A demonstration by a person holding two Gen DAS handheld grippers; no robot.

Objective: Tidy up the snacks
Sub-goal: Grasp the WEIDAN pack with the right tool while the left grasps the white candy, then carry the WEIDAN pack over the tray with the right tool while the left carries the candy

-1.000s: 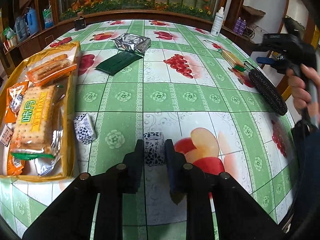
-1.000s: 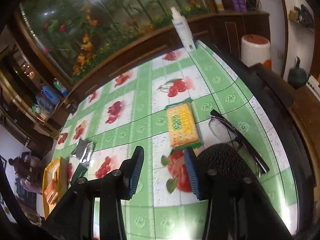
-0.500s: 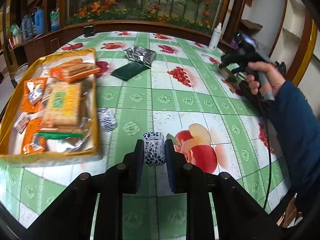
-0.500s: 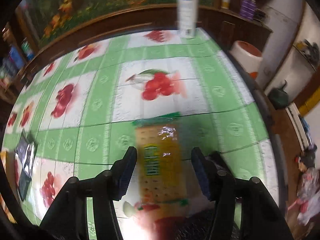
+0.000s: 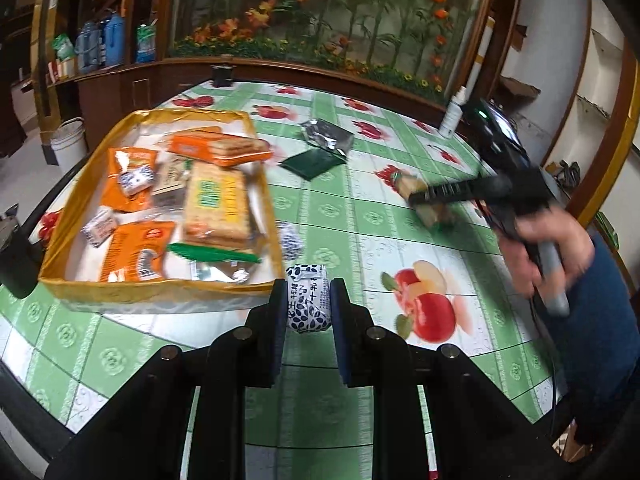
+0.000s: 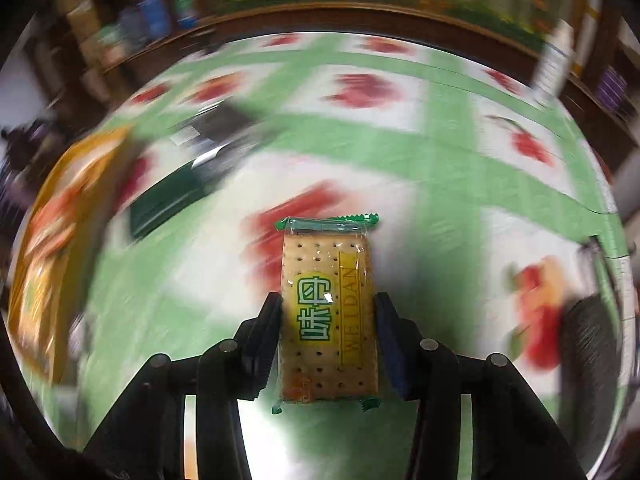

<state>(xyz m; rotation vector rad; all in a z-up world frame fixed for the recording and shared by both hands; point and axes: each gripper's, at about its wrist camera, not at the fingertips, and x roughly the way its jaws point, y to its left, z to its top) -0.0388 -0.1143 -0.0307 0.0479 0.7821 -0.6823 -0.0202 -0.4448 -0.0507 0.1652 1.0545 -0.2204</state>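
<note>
My left gripper is shut on a small white snack packet with dark blue spots, held above the table near the front right corner of the yellow tray. My right gripper is shut on a yellow cracker pack with green ends, lifted above the table. That gripper and pack show blurred in the left wrist view, at the right. The tray holds several cracker packs and orange packets. A second spotted packet lies by the tray's right wall.
A silver foil bag and a dark green packet lie at mid-table beyond the tray. A white bottle stands at the far right edge. The person's arm reaches in on the right. The right wrist view is heavily motion-blurred.
My right gripper closed on the cracker pack and lifted it, swinging left. My left gripper raised the spotted packet and moved toward the tray.
</note>
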